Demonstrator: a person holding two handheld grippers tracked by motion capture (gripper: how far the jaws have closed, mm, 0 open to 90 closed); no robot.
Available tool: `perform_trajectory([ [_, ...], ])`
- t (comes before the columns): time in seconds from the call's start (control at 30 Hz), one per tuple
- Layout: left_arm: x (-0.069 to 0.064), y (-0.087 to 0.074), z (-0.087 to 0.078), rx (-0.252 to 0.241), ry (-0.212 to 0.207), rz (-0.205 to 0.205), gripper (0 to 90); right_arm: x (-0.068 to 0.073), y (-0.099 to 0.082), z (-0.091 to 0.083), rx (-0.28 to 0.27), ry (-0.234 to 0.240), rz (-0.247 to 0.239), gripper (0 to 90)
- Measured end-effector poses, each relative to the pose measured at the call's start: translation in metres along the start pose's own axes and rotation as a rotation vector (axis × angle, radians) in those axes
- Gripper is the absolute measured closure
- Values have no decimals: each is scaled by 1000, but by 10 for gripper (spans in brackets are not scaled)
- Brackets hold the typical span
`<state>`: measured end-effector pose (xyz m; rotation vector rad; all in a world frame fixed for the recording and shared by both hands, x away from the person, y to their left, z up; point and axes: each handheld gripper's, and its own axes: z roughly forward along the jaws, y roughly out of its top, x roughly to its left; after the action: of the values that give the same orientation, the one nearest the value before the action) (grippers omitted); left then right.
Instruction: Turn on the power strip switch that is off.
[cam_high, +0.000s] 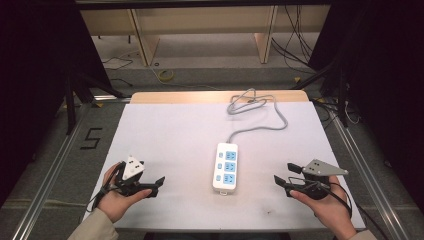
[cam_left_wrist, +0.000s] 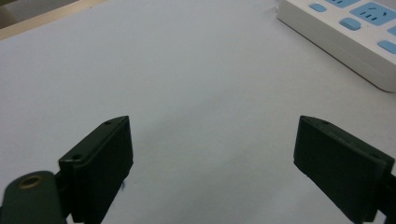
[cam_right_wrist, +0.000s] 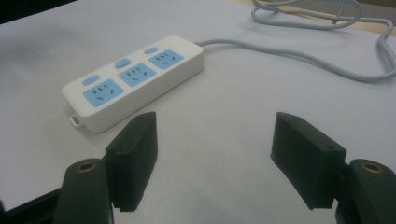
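A white power strip (cam_high: 226, 167) with three blue sockets and small blue switches lies near the middle of the white table sheet. Its grey cable (cam_high: 260, 122) runs to the far edge and ends in a loose coil. My left gripper (cam_high: 156, 186) rests low at the front left, open, nothing between its jaws. In the left gripper view the gap (cam_left_wrist: 212, 149) spans bare sheet, with the strip (cam_left_wrist: 355, 32) at the upper right. My right gripper (cam_high: 284, 179) sits at the front right, open and empty. Its own view (cam_right_wrist: 215, 154) has the strip (cam_right_wrist: 135, 81) ahead to the left.
The white sheet (cam_high: 170, 140) covers a wooden tabletop whose far edge (cam_high: 180, 96) shows as a tan band. Metal rails (cam_high: 55, 165) run along both sides. Beyond the table, loose cables (cam_high: 295, 40) lie on the floor by wooden furniture legs.
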<state>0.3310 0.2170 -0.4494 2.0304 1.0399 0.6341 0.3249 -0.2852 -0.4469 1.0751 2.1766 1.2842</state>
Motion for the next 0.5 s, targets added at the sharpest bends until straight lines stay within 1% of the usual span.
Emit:
perform_trajectory([
  [0.03, 0, 0, 0, 7, -1, 6, 115, 0, 0, 0, 4, 0, 0, 344],
  [0.13, -2, 0, 0, 3, 1, 6, 117, 1, 1, 0, 14, 6, -11, 390],
  [0.23, -2, 0, 0, 1, 1, 4, 117, 3, 2, 1, 13, 7, -23, 436],
  [0.33, -2, 0, 0, 2, 0, 2, 118, 4, 4, 0, 7, 0, -36, 517],
  [0.37, -2, 0, 0, 2, 0, 2, 119, 4, 4, 0, 7, 0, -36, 517],
  [0.4, -2, 0, 0, 3, 1, 3, 120, 4, 6, -1, -9, -10, -42, 580],
  [0.47, -2, 0, 1, 5, 1, 3, 122, 4, 7, -1, -12, -15, -47, 638],
  [0.5, -2, 0, 1, 2, 3, 0, 122, 4, 7, -1, -12, -15, -47, 638],
])
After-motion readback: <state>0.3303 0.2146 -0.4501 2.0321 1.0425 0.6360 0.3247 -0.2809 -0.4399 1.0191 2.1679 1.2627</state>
